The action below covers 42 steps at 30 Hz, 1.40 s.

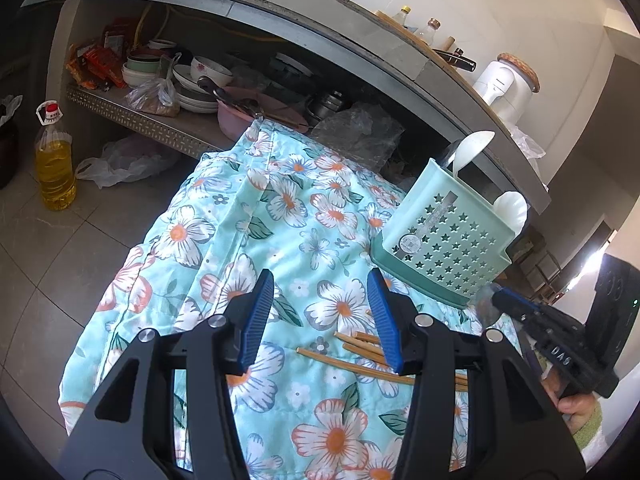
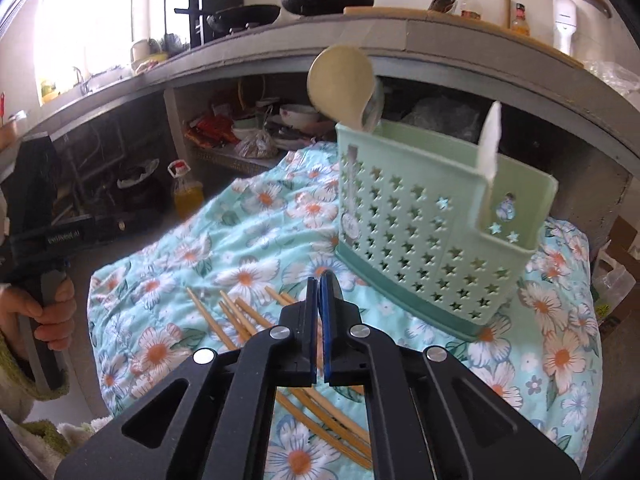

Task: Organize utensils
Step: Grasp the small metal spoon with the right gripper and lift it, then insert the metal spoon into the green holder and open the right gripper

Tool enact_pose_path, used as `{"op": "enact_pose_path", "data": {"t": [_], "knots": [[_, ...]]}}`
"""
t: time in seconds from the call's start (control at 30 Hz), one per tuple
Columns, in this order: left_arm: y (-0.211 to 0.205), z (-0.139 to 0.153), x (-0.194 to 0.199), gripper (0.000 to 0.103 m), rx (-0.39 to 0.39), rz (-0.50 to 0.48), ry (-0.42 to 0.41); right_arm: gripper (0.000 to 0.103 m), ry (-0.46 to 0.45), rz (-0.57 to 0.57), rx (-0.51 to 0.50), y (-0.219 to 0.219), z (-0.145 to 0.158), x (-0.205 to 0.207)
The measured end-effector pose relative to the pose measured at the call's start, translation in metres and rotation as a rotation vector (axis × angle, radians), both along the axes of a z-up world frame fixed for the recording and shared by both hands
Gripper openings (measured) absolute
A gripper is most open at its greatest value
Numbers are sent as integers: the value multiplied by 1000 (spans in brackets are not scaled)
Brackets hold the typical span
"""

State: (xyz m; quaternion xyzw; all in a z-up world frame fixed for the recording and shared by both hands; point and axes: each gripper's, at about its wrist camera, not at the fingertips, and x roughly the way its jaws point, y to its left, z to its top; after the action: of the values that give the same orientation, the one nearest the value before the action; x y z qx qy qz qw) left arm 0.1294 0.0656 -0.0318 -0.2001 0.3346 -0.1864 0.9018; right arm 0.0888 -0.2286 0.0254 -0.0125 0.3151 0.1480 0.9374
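Right up close, the left gripper (image 1: 320, 320) is hanging over the floral cloth (image 1: 248, 216) with its blue pads spread wide and nothing between them, while the right gripper (image 2: 319, 292) is sitting with its pads pressed together, and as far as I can tell there's nothing pinched in there. Just past both sets of fingertips, the bamboo chopsticks (image 2: 248, 320) are lying loose on the cloth in a messy fan, flat down, touching and overlapping each other. From the right wrist view their long axes are running diagonally, from the upper left down toward the lower right and under the gripper body, so they're pointing roughly across the approach line and not along it. Beyond them, the mint green utensil holder (image 2: 432, 224) with the star cutouts is standing upright on the cloth, already holding a pale spoon (image 2: 340, 84) in its left end and a white flat utensil (image 2: 490, 140) in the small side pocket. So I'm guessing the spoons are sorted and the chopsticks step is what's going on now. Next move probably needs one gripper coming down around a chopstick across its length, then tipping it upright to drop it into the holder. Further back there's a cluttered shelf (image 1: 160, 120) under the counter.
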Motion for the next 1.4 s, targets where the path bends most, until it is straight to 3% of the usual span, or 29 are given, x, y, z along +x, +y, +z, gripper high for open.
{"op": "enact_pose_path", "data": {"t": [0.4, 0.8, 0.93, 1.13, 1.27, 1.4], "knots": [[-5, -2, 2, 46, -1, -6, 7, 2, -200, -110, 276, -85, 80, -22], [-10, 0, 3, 46, 12, -4, 8, 2, -373, -68, 443, -118, 139, 5], [-10, 1, 1, 46, 19, 2, 4, 2, -361, -62, 456, -117, 132, 29], [-5, 1, 0, 46, 22, 13, 4, 2, -244, -107, 462, -115, 80, 57], [-4, 1, -1, 46, 26, 13, 5, 2, -158, -148, 455, -116, 45, 60], [-4, 1, -1, 46, 26, 11, 6, 2, -127, -166, 431, -115, 31, 51]]}}
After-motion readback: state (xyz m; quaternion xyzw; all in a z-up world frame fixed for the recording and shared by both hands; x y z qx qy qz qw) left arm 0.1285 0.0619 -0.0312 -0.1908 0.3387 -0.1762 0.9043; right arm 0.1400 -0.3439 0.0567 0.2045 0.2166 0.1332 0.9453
